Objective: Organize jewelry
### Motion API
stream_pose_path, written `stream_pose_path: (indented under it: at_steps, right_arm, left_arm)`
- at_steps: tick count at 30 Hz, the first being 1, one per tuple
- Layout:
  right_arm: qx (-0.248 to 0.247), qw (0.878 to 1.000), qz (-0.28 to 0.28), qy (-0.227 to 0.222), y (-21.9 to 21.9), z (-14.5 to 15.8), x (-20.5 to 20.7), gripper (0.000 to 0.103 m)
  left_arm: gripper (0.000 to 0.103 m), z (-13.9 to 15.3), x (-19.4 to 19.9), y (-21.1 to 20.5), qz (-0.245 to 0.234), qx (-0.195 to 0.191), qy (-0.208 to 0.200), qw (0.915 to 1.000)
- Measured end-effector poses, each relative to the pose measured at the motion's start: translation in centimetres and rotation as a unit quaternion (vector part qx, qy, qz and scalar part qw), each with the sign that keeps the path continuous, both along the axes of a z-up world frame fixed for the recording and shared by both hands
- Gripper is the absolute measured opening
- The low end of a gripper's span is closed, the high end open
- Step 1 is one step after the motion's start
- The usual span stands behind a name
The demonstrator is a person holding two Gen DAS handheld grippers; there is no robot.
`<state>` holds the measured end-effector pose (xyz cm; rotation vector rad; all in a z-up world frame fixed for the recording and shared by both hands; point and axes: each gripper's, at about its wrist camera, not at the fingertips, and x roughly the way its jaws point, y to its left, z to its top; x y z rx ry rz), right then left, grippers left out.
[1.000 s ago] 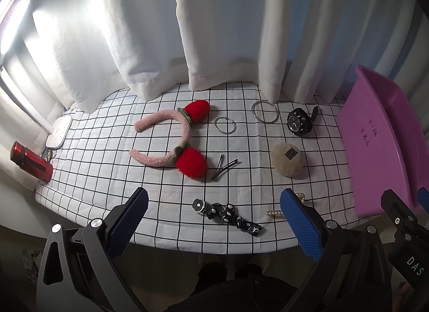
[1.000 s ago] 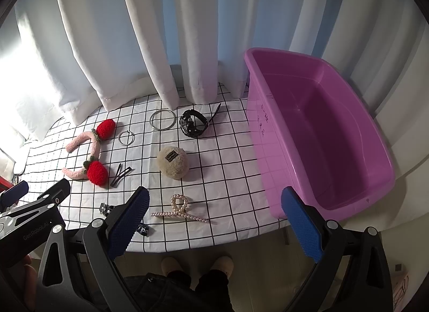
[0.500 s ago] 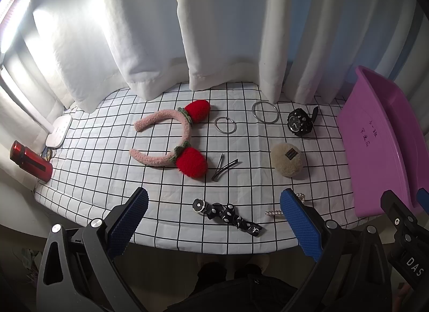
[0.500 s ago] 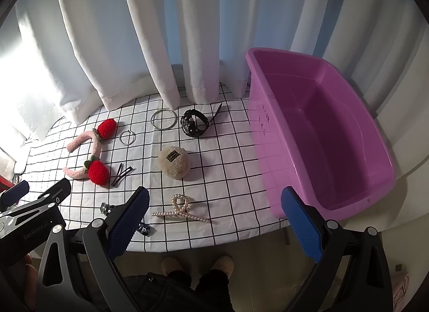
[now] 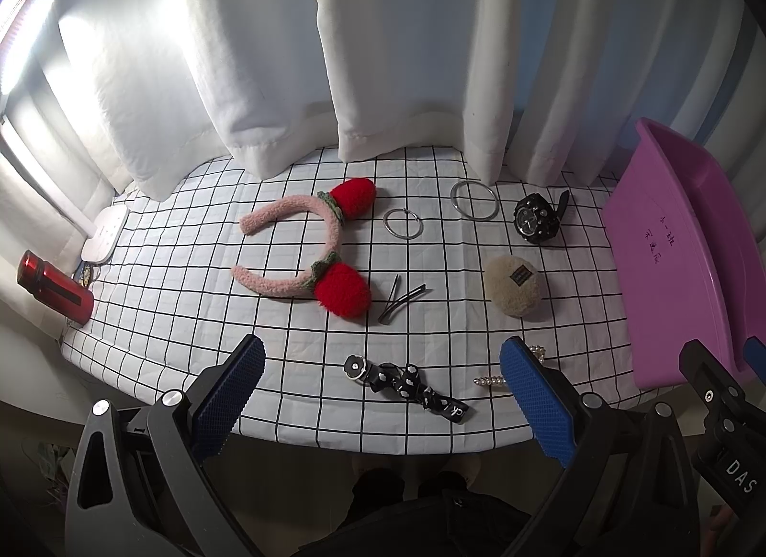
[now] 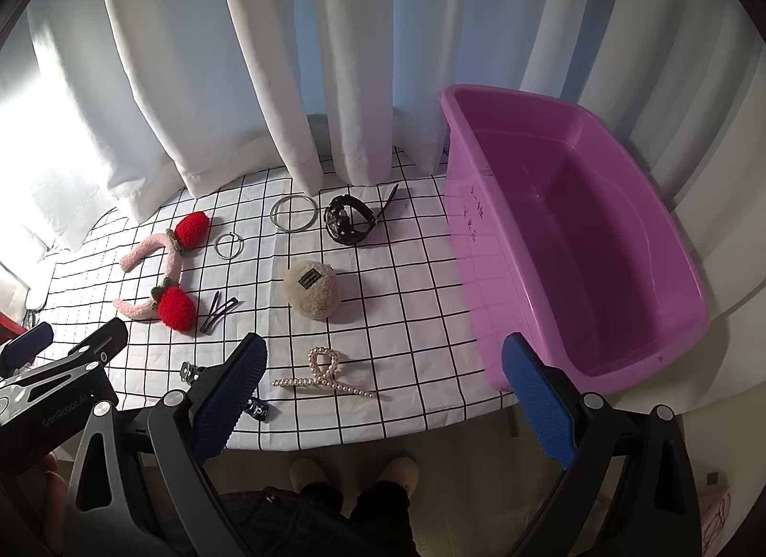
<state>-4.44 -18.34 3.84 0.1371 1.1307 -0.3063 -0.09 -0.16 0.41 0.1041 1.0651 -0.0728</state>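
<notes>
On the checked tablecloth lie a pink headband with red strawberries [image 5: 306, 246] [image 6: 165, 270], two metal rings [image 5: 474, 207] [image 5: 403, 224], a black watch [image 5: 536, 221] [image 6: 347, 220], a beige fluffy clip [image 5: 513, 285] [image 6: 311, 288], black hairpins [image 5: 399, 302], a black dotted bow clip [image 5: 407, 382] and a pearl claw clip [image 6: 325, 373]. An empty purple bin [image 6: 574, 231] stands at the right. My left gripper [image 5: 383, 394] is open above the front edge near the bow clip. My right gripper [image 6: 383, 396] is open above the front edge near the pearl clip.
White curtains hang behind the table. A red bottle [image 5: 55, 286] and a white device [image 5: 105, 234] lie at the far left edge. The person's feet [image 6: 354, 471] show below the table's front edge.
Both grippers have drifted very slightly; the scene is otherwise the same. Nothing on the table has moved.
</notes>
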Motion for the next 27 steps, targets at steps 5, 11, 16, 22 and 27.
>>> stream_pose_path:
  at_steps: [5,11,16,22,27]
  right_arm:
    - [0.004,1.0,0.001,0.001,-0.4,-0.3,0.1,0.094]
    - [-0.007,1.0,0.025,0.014,0.1,-1.7,0.2,0.094]
    - [0.026,0.998,0.038,0.044,-0.2,-5.0,0.2,0.094]
    - [0.049,0.995,0.055,0.07,-0.2,-10.1,0.0,0.094]
    - [0.07,0.992,0.074,0.08,0.1,-14.3,0.3,0.094]
  left_arm:
    - [0.097,-0.5,0.3,0.2,0.003,-0.005,0.009,0.9999]
    - [0.097,-2.3,0.7,1.6,0.015,-0.021,0.03,0.9992]
    - [0.097,-5.0,0.9,3.8,0.034,-0.034,0.046,0.9978]
    - [0.097,-10.0,0.3,5.3,0.043,-0.047,0.075,0.9951]
    - [0.097,-13.8,-0.3,4.8,0.032,-0.042,0.089,0.9946]
